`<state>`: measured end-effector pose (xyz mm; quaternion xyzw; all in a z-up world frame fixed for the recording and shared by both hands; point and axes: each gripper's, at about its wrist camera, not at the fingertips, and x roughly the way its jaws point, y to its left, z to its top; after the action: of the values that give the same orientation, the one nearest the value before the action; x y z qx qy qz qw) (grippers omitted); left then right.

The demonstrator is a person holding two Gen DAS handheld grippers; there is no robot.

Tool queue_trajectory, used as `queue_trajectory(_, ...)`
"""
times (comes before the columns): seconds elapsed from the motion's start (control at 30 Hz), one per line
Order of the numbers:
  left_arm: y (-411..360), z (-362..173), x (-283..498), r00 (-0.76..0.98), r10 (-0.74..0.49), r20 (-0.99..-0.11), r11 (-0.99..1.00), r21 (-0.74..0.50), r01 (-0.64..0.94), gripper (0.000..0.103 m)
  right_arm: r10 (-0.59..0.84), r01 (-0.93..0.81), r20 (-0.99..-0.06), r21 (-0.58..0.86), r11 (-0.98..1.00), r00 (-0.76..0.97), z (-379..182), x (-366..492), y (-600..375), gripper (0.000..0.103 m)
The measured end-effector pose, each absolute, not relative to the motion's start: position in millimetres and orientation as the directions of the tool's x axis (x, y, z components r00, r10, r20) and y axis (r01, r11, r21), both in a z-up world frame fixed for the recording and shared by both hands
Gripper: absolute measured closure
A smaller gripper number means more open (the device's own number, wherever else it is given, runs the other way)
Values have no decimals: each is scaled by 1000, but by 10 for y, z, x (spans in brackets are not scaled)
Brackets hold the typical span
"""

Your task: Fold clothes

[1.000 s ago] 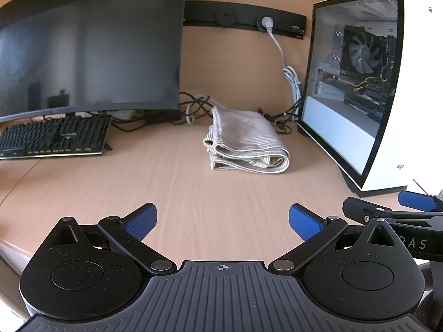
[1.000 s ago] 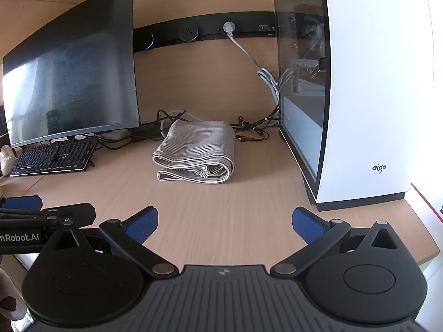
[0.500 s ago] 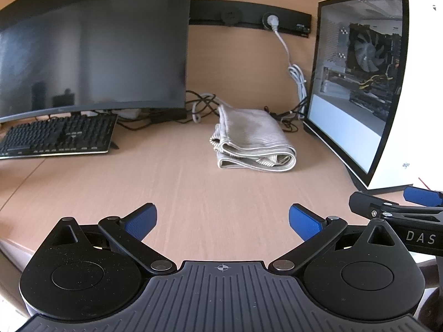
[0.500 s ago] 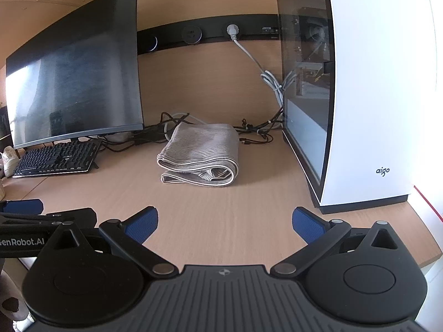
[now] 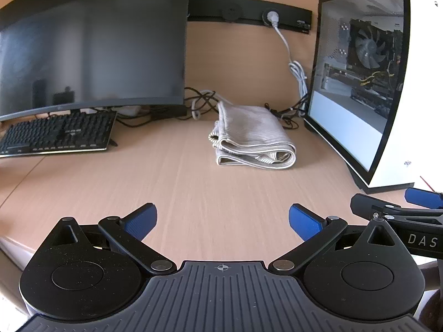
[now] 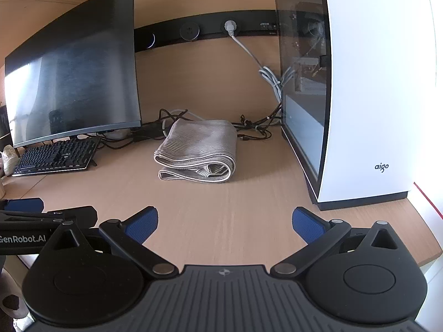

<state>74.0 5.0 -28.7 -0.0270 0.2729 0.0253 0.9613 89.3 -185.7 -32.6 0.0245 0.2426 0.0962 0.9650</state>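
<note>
Your left hand-held gripper (image 5: 223, 218) is wide open and holds nothing, low over the counter (image 5: 177, 182), well apart from the folded striped cloth (image 5: 253, 139) beside the white computer (image 5: 387, 83).

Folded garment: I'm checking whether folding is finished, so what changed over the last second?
Only the cameras moved: both views slid slightly, so the folded garment sits a little further right in frame. Nothing was grasped or released. The left gripper and right gripper stayed open and empty, short of the garment, which kept its folded shape on the desk.
</note>
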Motion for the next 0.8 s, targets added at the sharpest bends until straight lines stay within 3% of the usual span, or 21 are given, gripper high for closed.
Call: queue_trajectory(0.8, -7, -303, 773, 842, 45, -538, 997, -29, -72, 0, 205, -171, -474, 114, 979, 856, -362, 943, -1894, 0)
